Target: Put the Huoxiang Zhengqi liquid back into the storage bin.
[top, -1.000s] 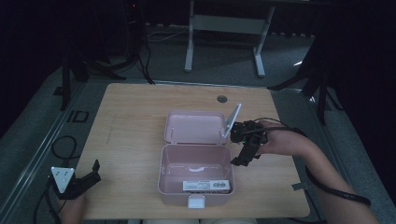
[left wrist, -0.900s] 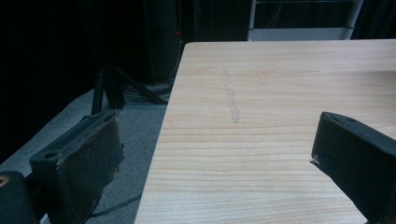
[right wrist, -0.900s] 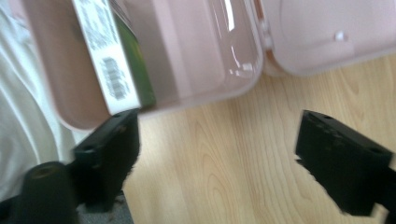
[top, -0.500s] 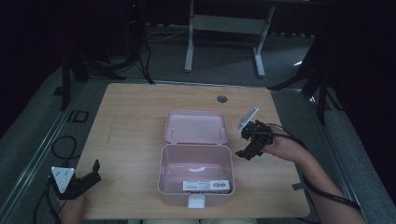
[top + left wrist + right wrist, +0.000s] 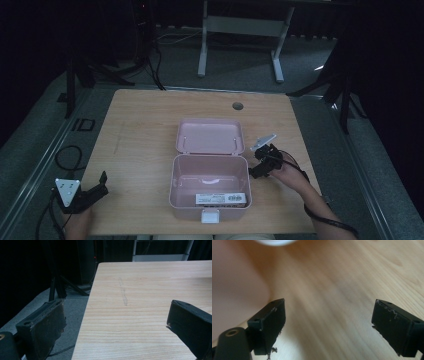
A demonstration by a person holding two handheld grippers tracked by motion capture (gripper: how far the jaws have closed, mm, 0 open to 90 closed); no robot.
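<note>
Just left of my right hand-held gripper [image 5: 261,161], jaws spread and empty, the pink box [image 5: 210,186] sits open on the tabletop [image 5: 140,130]; left hand-held gripper [image 5: 95,189] spread, far off; next probably a grip on the lid [image 5: 210,136]

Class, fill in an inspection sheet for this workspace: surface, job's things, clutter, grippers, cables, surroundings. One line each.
Surface: light wooden table with a round hole near its far edge; a faint scuff mark.
Job's things: pink plastic box, open and empty inside, hinged lid laid back flat, white label on the front wall.
Clutter: nothing seen.
Grippers: left gripper open, at the near left corner; right gripper open, just right of the box.
Cables: black cable looping on the floor at left.
Surroundings: dark room, grey floor, white metal frame beyond the table.
</note>
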